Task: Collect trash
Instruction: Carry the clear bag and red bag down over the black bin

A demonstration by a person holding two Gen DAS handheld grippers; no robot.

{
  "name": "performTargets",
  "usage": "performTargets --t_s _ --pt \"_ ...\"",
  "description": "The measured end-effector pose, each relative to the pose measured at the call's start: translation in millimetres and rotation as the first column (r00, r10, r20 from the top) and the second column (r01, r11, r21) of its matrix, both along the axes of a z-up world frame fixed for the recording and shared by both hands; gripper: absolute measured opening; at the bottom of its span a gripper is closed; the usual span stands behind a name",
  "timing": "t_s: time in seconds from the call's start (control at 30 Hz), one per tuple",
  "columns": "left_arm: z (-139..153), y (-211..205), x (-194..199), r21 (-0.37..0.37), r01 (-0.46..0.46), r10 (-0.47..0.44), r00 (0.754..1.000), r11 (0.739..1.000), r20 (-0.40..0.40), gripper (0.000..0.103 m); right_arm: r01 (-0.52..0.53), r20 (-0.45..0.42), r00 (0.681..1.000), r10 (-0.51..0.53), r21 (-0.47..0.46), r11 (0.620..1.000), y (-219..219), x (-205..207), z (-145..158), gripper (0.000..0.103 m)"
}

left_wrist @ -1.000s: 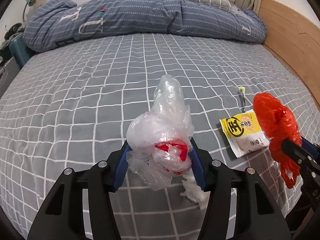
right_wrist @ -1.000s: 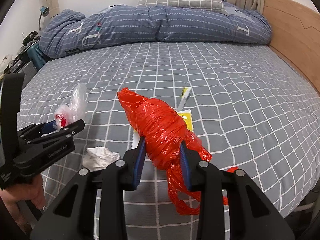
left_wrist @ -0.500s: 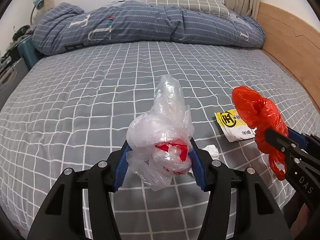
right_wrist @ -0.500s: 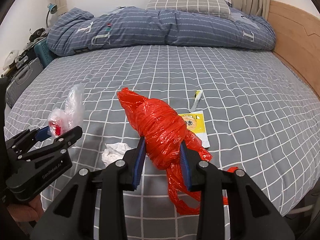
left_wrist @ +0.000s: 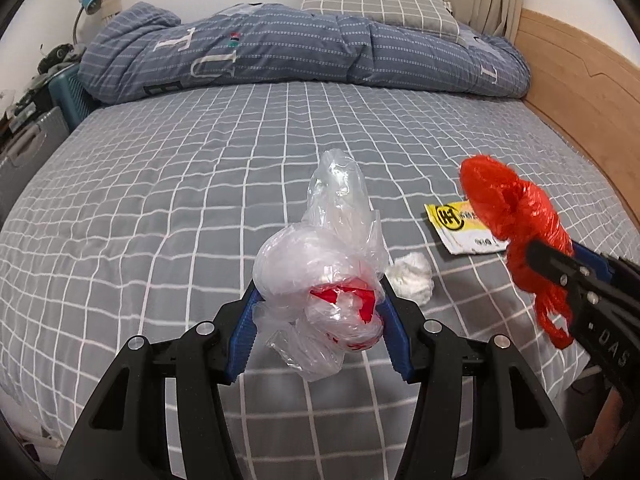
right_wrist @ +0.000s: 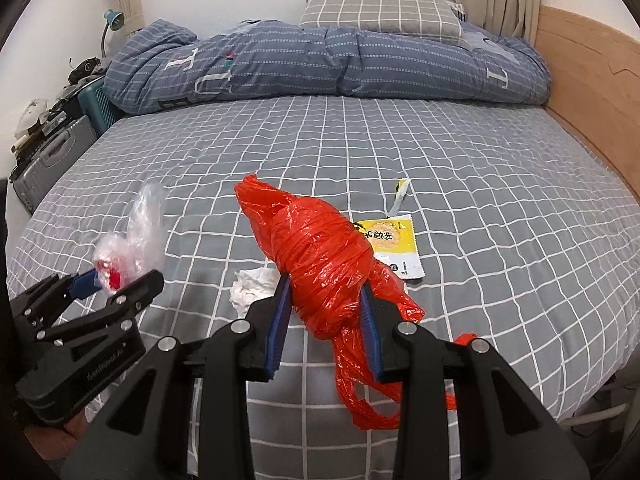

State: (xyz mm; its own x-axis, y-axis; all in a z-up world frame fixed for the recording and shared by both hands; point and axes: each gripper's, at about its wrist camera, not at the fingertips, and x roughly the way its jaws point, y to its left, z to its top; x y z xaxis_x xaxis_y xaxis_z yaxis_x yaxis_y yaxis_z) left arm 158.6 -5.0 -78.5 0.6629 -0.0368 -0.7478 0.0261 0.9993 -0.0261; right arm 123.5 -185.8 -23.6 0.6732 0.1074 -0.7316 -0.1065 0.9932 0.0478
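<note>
Trash is split btw what's held and what's on the bed. Left gripper (left_wrist: 318, 312) is pinched on a clear plastic bag (left_wrist: 320, 280) w/ red scraps inside; bag bulges up and fwd out of the blue pads, its twisted neck pointing away from the cam. Right gripper (right_wrist: 324, 312) is clamped on a wadded red plastic bag (right_wrist: 320, 256), long axis running fwd and a bit left, loose handles hanging below the fingers. Both loads are lifted clear of the bed.

Outward from the tongs: a crumpled white tissue (left_wrist: 412, 276) lies on the grey checked sheet (left_wrist: 160, 200), just ahead-right of the left gripper and ahead-left of the right one, so roughly btw the two. Beyond it, a flat yellow snack wrapper (right_wrist: 394, 248) lies just behind the red bag in the right wrist view, long axis running away from the cam, slightly skewed. A thin torn strip (right_wrist: 398, 196) lies just past the wrapper's far end, same general direction. Folded blue duvet (right_wrist: 320, 64) and pillow (right_wrist: 380, 12) sit well apart at the head of the bed.

Judgement: both grippers are full, so the 3 loose bits can't be picked until a bag is dropped somewhere; no bin visible. Tissue looks about equally near either hand; wrapper and strip lie nearer the right. Flat wrapper prob. needs an edge-on pinch.
</note>
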Motion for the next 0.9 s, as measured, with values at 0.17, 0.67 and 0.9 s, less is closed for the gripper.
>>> performTargets --t_s 0.17,0.67,0.9 --pt "0.5 0.7 -15.5 -0.004 -0.002 0.002 1.000 1.000 -0.002 0.054 0.006 0.007 1.000 -0.006 0.000 1.000 -2.0 -8.9 4.1 0.031" --pt "5.7 -3.8 -53.2 -0.028 -0.006 0.007 1.000 1.000 0.016 0.054 0.007 0.016 1.000 -0.007 -0.016 1.000 -4.6 -47.0 3.9 0.031" --pt "3.3 -4.1 -71.1 -0.035 -0.010 0.011 1.000 0.999 0.010 0.054 0.021 0.033 0.999 -0.019 -0.040 0.999 -2.0 -66.0 3.2 0.031"
